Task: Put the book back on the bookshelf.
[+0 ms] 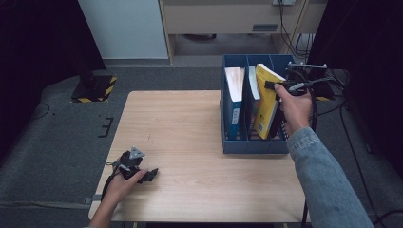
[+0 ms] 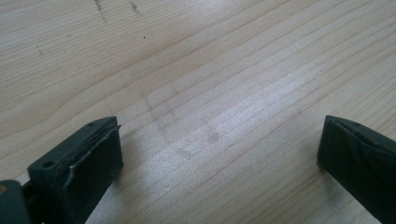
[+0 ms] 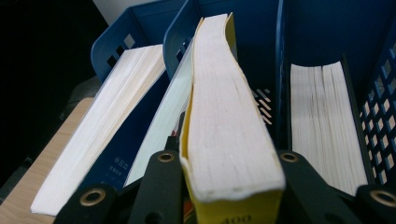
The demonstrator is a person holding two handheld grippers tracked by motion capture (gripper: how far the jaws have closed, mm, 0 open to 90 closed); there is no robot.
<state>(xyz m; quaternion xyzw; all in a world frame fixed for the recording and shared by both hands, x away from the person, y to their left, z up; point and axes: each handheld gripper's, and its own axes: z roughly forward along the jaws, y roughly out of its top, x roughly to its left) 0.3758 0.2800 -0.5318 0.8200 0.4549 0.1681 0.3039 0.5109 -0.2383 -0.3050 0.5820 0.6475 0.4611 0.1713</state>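
Left tongs (image 1: 151, 175) rest on the tabletop (image 1: 190, 133) at its near left corner, spread wide with bare wood between them, idle. In the blue rack (image 1: 254, 145) at the right side: left slot holds a blue book (image 1: 234, 102), middle slot a thin book (image 3: 161, 121) and the yellow book (image 1: 265, 102), right slot another book (image 3: 322, 116). Right tongs (image 3: 231, 175) pinch the yellow book by its upper end; it leans tilted, raised above its neighbours, lower end still inside the middle slot. I judge the transfer about midway: gripped, neither seated nor clear of the rack.
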